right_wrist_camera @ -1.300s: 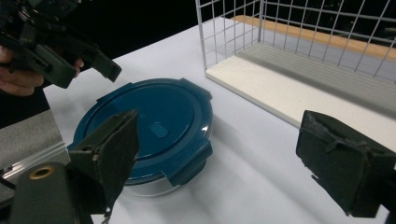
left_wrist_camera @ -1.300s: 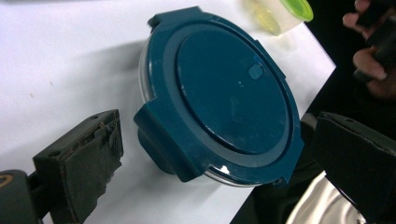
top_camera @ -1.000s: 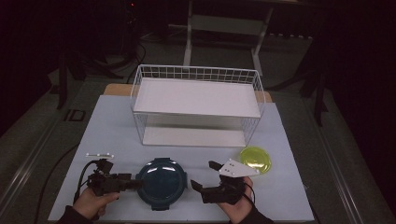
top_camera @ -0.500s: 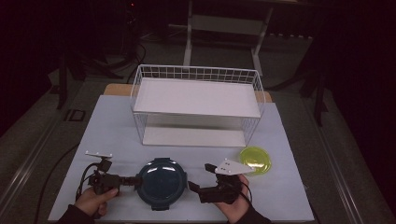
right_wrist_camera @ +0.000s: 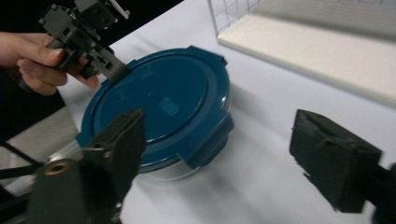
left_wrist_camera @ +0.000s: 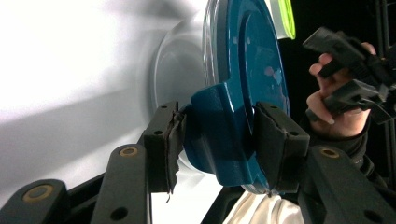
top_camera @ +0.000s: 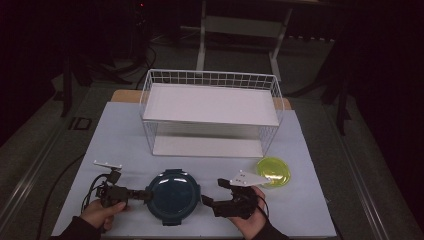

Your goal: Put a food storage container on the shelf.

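Bench (top_camera: pixel 310 200): white top, person's hands at the near edge. Container (top_camera: pixel 173 196): round, clear-bodied, with a dark blue clip-on lid (right_wrist_camera: pixel 159 112); sits at the near middle of the bench, between the two hands. Left tongs (top_camera: pixel 142 195): jaws closed on a side clip of the lid (left_wrist_camera: pixel 222 140), one pad on each face of the clip. Right tongs (top_camera: pixel 207 201): jaws spread wide, holding nothing, just beside the container's right edge; whether a jaw touches it cannot be told. Wire shelf rack (top_camera: pixel 212 112): white, two-tier, behind the container. Small yellow-green dish (top_camera: pixel 273 171): right of the container, near the right hand (top_camera: pixel 250 220).
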### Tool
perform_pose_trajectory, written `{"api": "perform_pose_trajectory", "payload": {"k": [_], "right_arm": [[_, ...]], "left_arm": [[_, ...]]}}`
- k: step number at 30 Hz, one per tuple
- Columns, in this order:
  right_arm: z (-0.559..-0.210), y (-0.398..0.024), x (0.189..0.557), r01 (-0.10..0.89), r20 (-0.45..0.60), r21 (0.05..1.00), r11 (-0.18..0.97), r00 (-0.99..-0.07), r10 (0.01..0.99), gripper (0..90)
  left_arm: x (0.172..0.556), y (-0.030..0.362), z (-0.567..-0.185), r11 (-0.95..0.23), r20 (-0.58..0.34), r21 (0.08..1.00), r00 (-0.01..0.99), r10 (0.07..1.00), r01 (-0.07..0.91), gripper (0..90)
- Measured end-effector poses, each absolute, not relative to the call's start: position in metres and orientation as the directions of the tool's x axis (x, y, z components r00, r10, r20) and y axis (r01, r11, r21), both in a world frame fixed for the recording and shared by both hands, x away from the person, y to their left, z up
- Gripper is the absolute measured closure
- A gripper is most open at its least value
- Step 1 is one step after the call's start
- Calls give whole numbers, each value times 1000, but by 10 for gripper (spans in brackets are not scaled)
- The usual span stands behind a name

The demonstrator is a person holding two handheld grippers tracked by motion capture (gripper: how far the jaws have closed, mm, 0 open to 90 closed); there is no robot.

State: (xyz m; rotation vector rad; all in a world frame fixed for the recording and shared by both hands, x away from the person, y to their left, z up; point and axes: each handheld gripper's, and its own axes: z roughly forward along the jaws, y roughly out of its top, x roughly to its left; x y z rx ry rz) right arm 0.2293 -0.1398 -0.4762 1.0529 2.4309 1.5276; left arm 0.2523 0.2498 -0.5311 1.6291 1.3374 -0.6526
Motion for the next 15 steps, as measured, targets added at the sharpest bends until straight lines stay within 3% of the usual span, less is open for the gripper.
{"api": "perform_pose_trajectory", "payload": {"k": [1,5,15], "right_arm": [[-480,-140,233,564,353,789,243,-741,572,228],[-487,-140,240,660,476,723,204,-690,545,259],[-506,-136,248,775,611,608,170,-594,524,340]], "left_arm": [[251,249,-531,-4,-832,323,287,474,946,523],[249,247,-529,-13,-816,365,326,478,931,524],[244,244,-524,-46,-776,444,409,481,895,528]]}}
